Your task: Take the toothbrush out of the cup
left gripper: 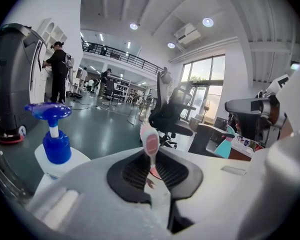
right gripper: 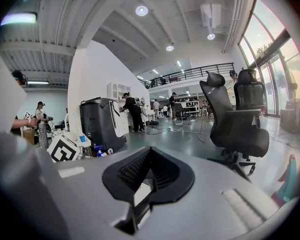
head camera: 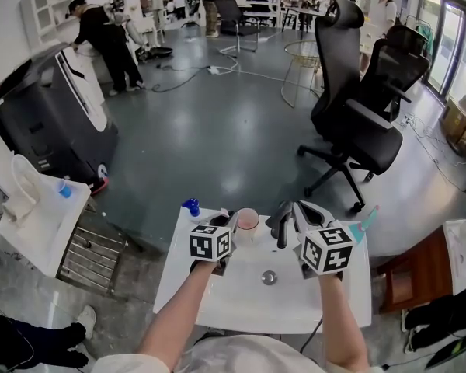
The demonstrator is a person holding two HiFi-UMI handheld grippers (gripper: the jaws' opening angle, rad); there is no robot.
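Pink and slim, the toothbrush (left gripper: pixel 151 145) stands upright between the black ribbed pads of the left gripper (left gripper: pixel 151 159). The pads are drawn in narrow and press on its neck from both sides, and its head rises just above their tips. Its lower end drops toward the pink cup (head camera: pixel 248 219), of which the left gripper view shows only a reddish patch low between the pads. In the head view the cup stands on the white washbasin top (head camera: pixel 217 301) at its far edge, with the left gripper's tips right at the cup's rim. A blue-topped pump bottle (left gripper: pixel 52 143) stands just to the left of the cup, near the same far edge. The right gripper (right gripper: pixel 150 153) is held beside the left one, to the right of the cup and apart from it. Its pads meet at the tips with nothing between them. A round metal drain (head camera: pixel 269 277) lies in the basin between the two forearms. Beyond the basin is a grey floor with two black office chairs (head camera: pixel 349 107). A teal object (head camera: pixel 363 228) shows at the basin's right edge, too small to tell what it is.
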